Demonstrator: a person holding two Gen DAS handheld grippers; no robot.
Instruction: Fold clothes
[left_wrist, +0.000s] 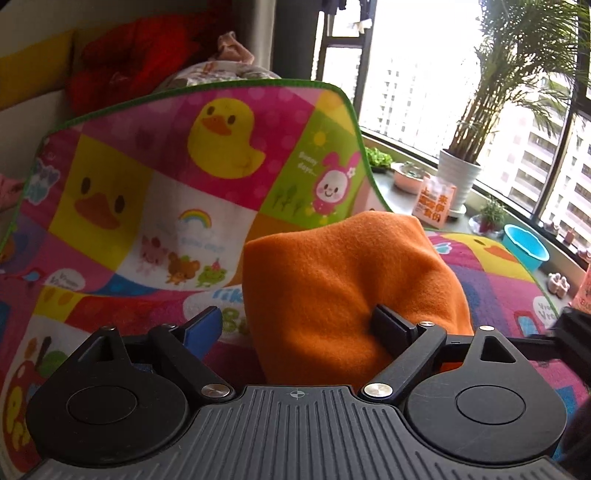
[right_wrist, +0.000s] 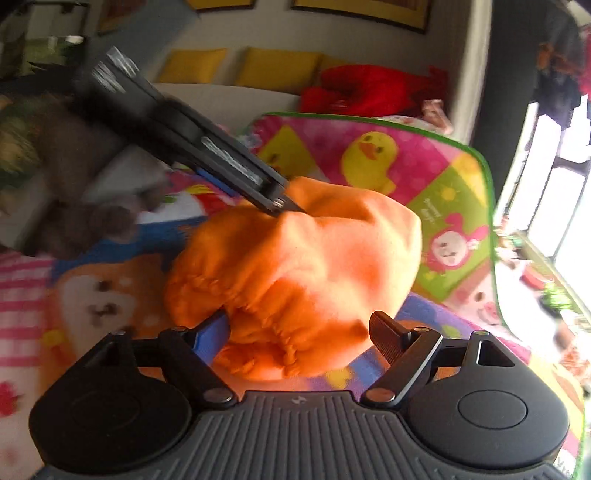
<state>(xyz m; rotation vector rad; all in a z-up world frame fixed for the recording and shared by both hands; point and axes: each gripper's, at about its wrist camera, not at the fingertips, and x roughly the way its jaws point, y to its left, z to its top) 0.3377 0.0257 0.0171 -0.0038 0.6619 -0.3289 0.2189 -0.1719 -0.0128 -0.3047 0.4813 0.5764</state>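
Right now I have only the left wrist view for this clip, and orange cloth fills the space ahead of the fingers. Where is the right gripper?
Observer: The right gripper is open, and its fingers flank the near end of the orange garment.
Operator: Is there a hem or edge that I can't see?
Observer: Yes, a gathered elastic band runs across the side facing the right gripper.
Operator: How does the left gripper sit from there?
Observer: The left gripper comes in from the upper left, with its tip touching the top of the garment.
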